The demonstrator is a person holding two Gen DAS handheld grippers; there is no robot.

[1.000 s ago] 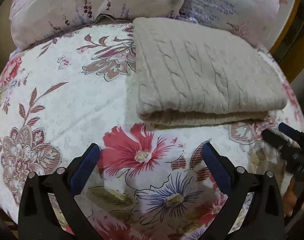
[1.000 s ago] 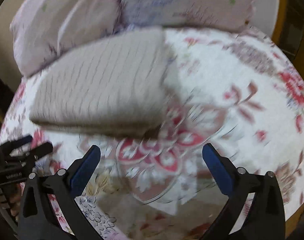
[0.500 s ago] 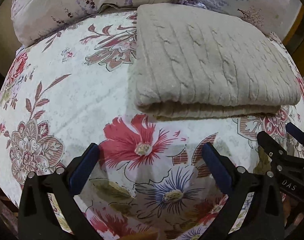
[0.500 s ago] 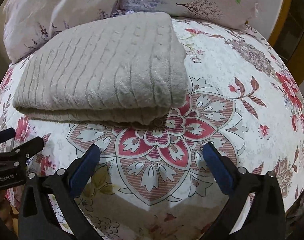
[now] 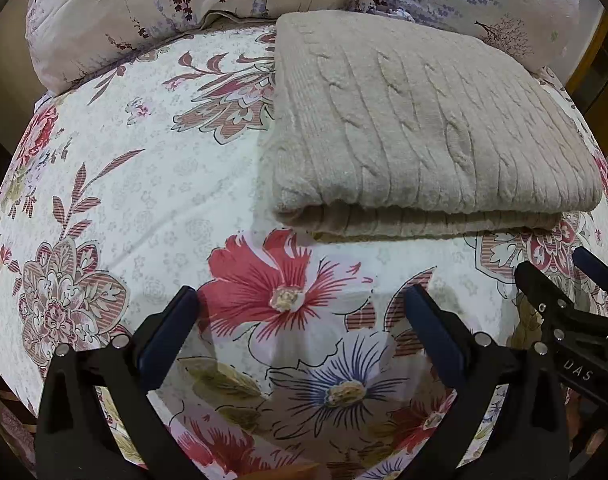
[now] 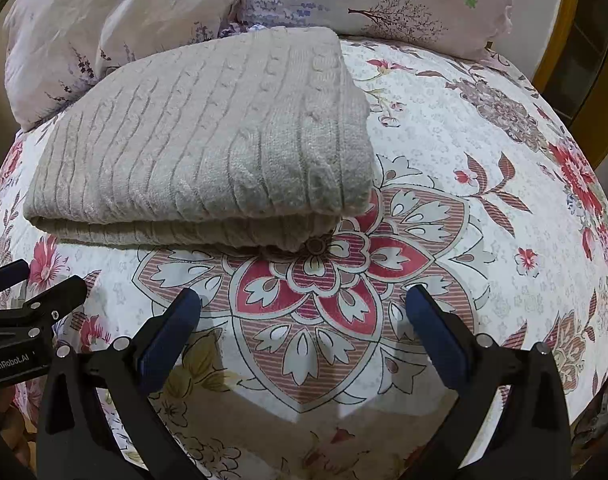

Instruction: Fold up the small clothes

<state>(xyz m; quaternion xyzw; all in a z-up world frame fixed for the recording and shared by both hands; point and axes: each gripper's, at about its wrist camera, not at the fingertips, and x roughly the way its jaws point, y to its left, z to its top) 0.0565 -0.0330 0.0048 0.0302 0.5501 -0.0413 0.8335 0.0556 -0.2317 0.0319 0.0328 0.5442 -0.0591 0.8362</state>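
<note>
On the floral bedspread (image 5: 151,184), seen from my left wrist, the folded beige cable-knit sweater (image 5: 424,136) lies flat ahead and to the right, its folded edge facing me, its far end against the pillows (image 5: 151,4). My left gripper (image 5: 299,312) hangs above a red printed flower, jaws spread wide, nothing between them. My right gripper (image 5: 564,276) pokes in at the right edge, short of the sweater.

Over to my right wrist: the sweater (image 6: 207,136) sits ahead and left, clear of my fingers. My right gripper (image 6: 301,312) gapes wide over a pink medallion, holding nothing. My left gripper (image 6: 35,284) shows at the left edge.
</note>
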